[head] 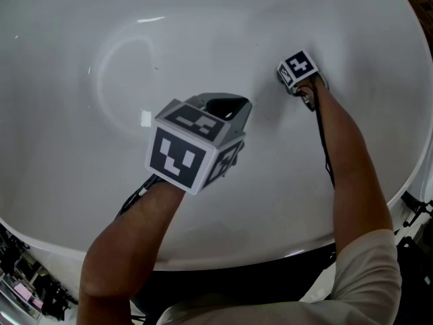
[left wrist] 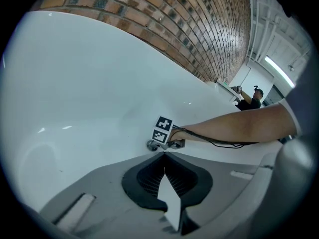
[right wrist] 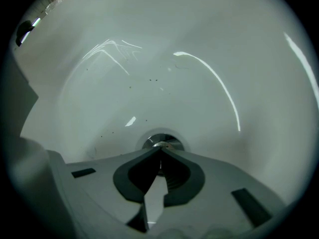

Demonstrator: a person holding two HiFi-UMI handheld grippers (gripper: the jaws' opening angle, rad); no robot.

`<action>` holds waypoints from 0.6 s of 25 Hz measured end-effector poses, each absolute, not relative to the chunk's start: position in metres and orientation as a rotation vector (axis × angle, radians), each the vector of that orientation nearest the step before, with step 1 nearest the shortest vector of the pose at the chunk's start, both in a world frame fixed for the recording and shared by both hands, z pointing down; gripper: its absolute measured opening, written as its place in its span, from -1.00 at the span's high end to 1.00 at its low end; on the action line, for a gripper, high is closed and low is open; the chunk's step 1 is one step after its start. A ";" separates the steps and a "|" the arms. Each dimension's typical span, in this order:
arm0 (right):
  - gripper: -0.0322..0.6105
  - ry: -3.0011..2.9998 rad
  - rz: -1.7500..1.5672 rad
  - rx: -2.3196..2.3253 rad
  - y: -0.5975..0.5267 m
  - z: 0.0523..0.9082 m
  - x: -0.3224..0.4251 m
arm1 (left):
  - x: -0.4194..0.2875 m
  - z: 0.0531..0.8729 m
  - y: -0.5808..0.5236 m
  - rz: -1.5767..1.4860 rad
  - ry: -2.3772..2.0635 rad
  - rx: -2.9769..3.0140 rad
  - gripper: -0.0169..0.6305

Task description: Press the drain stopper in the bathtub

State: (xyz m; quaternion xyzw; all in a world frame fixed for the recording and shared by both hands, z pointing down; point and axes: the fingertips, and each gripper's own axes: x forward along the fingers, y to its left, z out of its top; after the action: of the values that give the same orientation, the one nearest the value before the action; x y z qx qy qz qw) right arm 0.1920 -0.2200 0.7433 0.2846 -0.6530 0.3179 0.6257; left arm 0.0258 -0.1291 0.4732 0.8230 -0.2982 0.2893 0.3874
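Observation:
The chrome drain stopper (right wrist: 160, 142) sits in the floor of the white bathtub (head: 81, 114). My right gripper (right wrist: 160, 150) is shut, its closed tips resting on the stopper's near edge. In the head view the right gripper (head: 298, 73) is deep in the tub and hides the stopper. The left gripper view shows the stopper (left wrist: 151, 145) as a small chrome disc just under the right gripper's marker cube (left wrist: 162, 129). My left gripper (left wrist: 164, 153) is shut on nothing and hangs above the tub floor; in the head view the left gripper (head: 226, 110) is near the middle.
The tub's curved walls rise on all sides, with the near rim (head: 223, 263) at my body. A brick wall (left wrist: 189, 19) stands behind the tub. A person (left wrist: 251, 99) stands far off. A black cable (head: 326, 147) runs along my right forearm.

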 end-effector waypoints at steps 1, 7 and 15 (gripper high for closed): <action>0.85 -1.504 0.724 0.652 -0.220 0.743 0.192 | 0.026 0.473 -0.129 0.735 -0.758 2.094 0.93; 0.84 -1.497 0.656 0.634 -0.221 0.744 0.188 | 0.025 0.473 -0.128 0.732 -0.751 2.098 0.93; 0.84 -1.508 0.710 0.658 -0.221 0.741 0.192 | 0.024 0.472 -0.130 0.725 -0.764 2.089 0.93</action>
State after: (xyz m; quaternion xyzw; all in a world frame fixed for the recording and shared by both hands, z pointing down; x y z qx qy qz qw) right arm 0.1918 -0.2207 0.7414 0.2867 -0.6571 0.3092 0.6249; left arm 0.0243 -0.1303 0.4718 0.8220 -0.3006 0.2852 0.3906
